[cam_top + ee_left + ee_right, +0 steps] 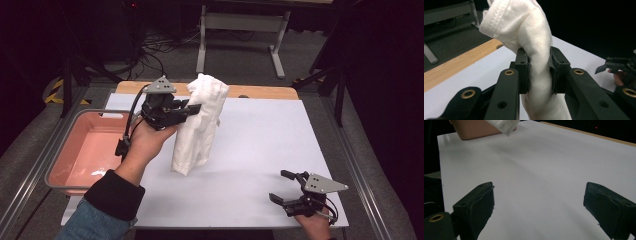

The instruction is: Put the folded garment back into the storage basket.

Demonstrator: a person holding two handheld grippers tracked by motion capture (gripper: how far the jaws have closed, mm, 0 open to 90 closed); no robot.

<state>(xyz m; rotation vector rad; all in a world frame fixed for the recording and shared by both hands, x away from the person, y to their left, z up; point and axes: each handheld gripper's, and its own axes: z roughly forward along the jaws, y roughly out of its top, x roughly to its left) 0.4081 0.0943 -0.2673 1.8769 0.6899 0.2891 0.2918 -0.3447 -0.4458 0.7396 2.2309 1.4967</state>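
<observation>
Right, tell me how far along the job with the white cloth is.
Done: the left gripper has its jaws shut on the folded white cloth and holds it hanging clear above the white table. In hand: carrying it, with the pink tub beside it to the left. Left: setting it down, probably in that tub. The right gripper rests open near the table's front edge.

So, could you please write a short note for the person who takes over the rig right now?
Left gripper: shut on the white cloth, held up off the white table; the cloth hangs down folded.
Right gripper: open, holds nothing, low over the table's near right corner.
Pink tub: at the table's left, nothing in it.
Done: cloth picked up.
Left: probably place the cloth in the tub.
</observation>
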